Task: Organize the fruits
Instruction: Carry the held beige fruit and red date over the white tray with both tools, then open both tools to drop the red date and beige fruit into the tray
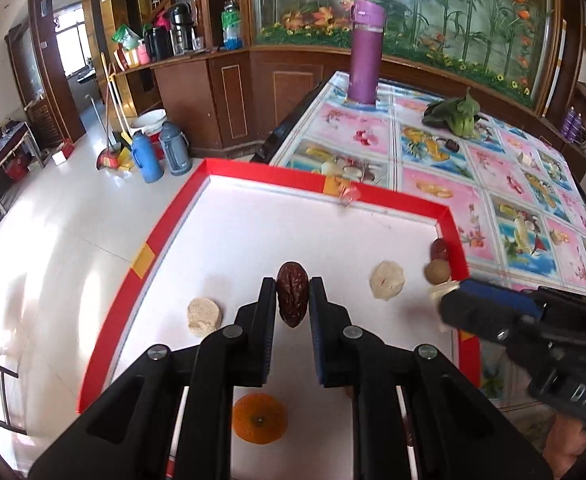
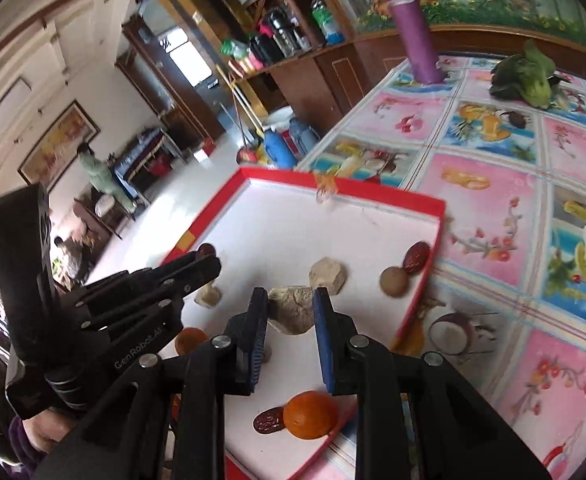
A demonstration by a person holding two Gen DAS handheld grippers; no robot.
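Note:
A white tray with a red rim holds the fruit. My left gripper is shut on a dark red jujube, held above the tray's middle. My right gripper is shut on a lumpy beige piece near the tray's right rim. Two more beige pieces, a brown longan, a red jujube and an orange lie in the tray.
The tray sits at the corner of a table with a fruit-patterned cloth; tiled floor drops away on the left. A purple flask and a green vegetable stand at the far side. People are in the room behind.

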